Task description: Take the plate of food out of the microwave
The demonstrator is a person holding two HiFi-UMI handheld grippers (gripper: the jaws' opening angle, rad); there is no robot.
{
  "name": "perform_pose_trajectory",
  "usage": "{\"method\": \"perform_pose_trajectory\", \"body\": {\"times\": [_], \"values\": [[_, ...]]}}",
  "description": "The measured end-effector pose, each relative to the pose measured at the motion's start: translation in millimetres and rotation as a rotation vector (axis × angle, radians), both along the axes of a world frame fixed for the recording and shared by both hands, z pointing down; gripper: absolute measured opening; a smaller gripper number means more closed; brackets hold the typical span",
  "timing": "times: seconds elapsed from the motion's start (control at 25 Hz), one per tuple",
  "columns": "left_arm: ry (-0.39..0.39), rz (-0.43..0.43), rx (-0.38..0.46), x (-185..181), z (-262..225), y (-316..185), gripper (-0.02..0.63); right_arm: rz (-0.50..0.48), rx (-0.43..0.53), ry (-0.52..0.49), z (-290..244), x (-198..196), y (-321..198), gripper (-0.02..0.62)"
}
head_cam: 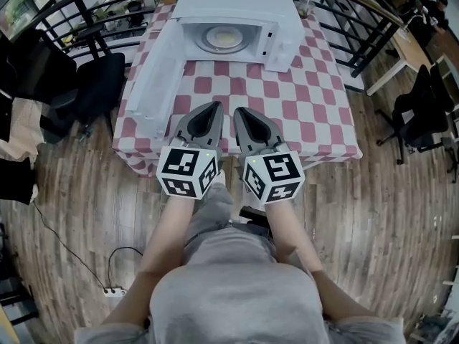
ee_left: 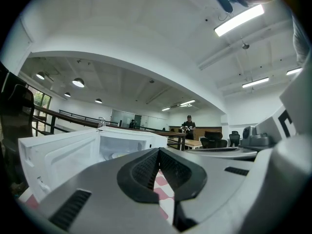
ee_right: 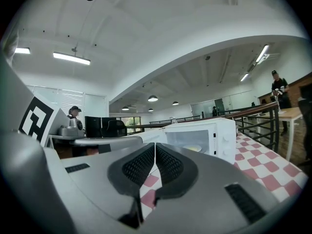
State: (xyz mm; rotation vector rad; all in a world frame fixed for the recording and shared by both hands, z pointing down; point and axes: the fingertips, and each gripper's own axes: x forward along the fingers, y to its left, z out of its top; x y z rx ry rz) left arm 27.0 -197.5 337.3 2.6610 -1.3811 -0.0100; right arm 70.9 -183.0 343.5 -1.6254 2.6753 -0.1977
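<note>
The approach seems in hand: left gripper (head_cam: 214, 107) and right gripper (head_cam: 240, 112) are held with jaws together and empty, to be opened for the plate (head_cam: 222, 39) in the upper-centre microwave (head_cam: 237, 2).

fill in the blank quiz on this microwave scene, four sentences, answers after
1. The door of the microwave stands ____.
2. The plate of food sits ____ the microwave.
3. The left claw and the right claw are both ____, each holding nothing.
4. The tablecloth is checked in red and ____.

Missing words: open; inside; shut; white
</note>
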Motion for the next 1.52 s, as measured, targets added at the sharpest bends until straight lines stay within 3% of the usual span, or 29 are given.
{"method": "perform_pose_trajectory", "body": {"times": [0.52,1.28,1.32,1.4,1.52], "values": [[0.000,0.013,0.004,13,2,-81,0.002,0.002,-0.016,-0.007,7,12,-78,0.028],[0.017,-0.018,-0.052,-2,20,-179,0.002,0.067,-0.099,-0.065,32,19,-175,0.031],[0.019,-0.019,-0.056,-2,21,-183,0.002,0.070,-0.108,-0.071,34,19,-180,0.036],[0.023,-0.019,-0.064,-3,24,-191,0.002,0.070,-0.124,-0.086,37,19,-188,0.126],[0.027,-0.015,-0.075,-3,28,-204,0.002,0.083,-0.117,-0.106,39,22,-202,0.189]]}}
